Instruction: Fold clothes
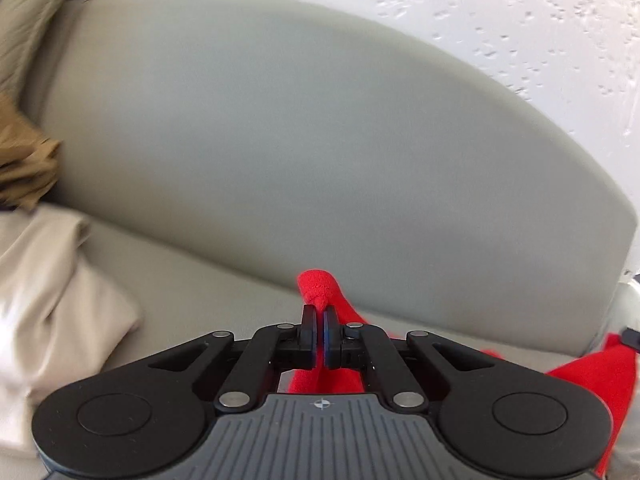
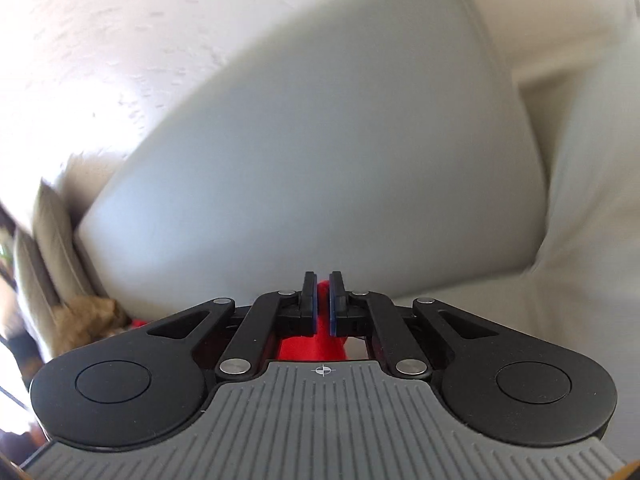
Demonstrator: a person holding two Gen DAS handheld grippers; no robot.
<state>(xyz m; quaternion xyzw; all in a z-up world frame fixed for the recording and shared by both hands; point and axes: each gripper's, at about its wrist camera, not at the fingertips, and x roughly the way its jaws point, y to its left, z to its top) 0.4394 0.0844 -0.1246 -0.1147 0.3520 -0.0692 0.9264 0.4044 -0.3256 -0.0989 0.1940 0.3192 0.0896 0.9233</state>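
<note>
A red garment (image 1: 318,286) is pinched in my left gripper (image 1: 319,310), which is shut on its edge; a bunch of red cloth sticks out past the fingertips and more hangs below and to the right (image 1: 592,376). My right gripper (image 2: 322,278) is shut on another part of the red garment (image 2: 310,346), which shows between and under the fingers. Both grippers are held above a grey sofa seat, facing the back cushion (image 1: 300,128).
A beige cloth (image 1: 52,300) lies on the seat at the left, with a tan item (image 1: 28,168) behind it. A white textured wall (image 1: 500,20) is above the sofa. In the right wrist view, a pale cushion (image 2: 592,160) stands at the right and a tan item (image 2: 86,322) at the lower left.
</note>
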